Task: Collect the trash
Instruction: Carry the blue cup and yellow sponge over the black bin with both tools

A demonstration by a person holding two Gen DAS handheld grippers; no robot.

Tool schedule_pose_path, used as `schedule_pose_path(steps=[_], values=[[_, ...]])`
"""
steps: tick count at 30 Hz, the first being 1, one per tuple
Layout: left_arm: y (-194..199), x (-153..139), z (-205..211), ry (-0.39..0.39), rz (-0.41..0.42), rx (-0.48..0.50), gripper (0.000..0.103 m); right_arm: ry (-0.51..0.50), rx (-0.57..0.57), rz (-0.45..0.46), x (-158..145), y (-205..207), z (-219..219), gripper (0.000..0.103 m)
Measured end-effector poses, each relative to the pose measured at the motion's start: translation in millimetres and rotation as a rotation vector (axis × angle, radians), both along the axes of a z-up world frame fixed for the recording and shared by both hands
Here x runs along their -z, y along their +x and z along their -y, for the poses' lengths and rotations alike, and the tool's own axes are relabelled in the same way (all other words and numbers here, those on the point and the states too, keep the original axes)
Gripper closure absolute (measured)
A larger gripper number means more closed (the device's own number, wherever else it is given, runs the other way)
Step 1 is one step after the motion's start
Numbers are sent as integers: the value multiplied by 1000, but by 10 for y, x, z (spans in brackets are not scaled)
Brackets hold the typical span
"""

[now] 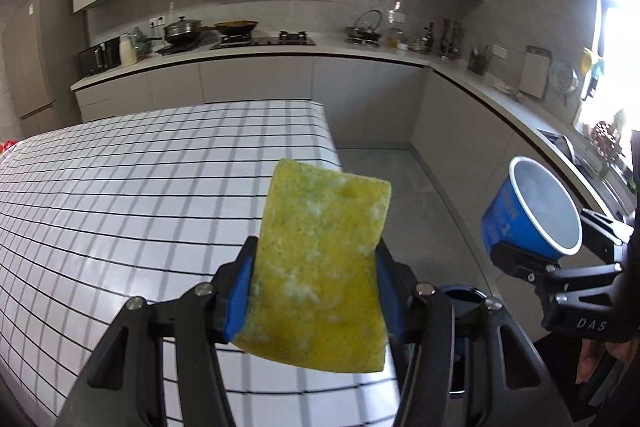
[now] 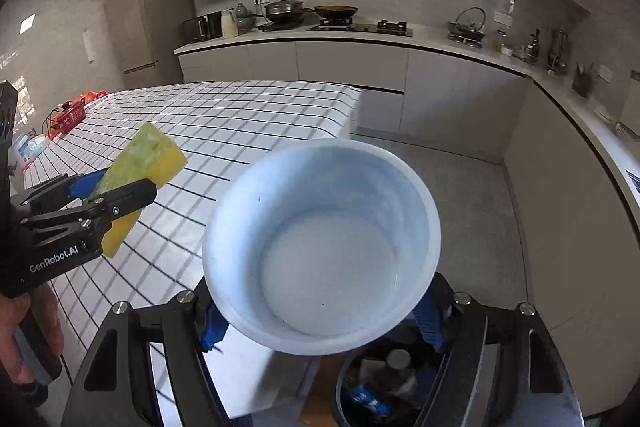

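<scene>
White "GenRobot.AI" stands on the left claw [image 2: 132, 183]; "DAS" on the right claw [image 1: 548, 247].

Daylight is flooding in from a window [image 1: 618, 39] at the right edge of the left wrist view, blowing out to pure white. Striped shadows are falling across the checked tablecloth [image 1: 120, 187]. Fisheye distortion is bending the counter lines and darkening the corners. The near yellow sponge [image 1: 320, 267] is appearing slightly soft.

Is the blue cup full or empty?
Empty. The right wrist view looks straight into the blue cup, and only its bare white bottom shows. It is tipped on its side in the right gripper.
</scene>
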State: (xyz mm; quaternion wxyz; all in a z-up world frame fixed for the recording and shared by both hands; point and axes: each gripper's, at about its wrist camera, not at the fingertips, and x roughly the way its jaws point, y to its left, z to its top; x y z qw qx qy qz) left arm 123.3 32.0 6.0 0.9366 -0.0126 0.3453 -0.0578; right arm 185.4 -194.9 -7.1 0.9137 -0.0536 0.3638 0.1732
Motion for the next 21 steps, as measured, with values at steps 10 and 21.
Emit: schedule_pose_path(steps=[10,21], values=[[-161,93,757,5,-15,111,47,-19,31,10,44,-384,825,27],[-290,515,1452,18,-99,186,47,-54,27,-56,486,-608,1602,27]])
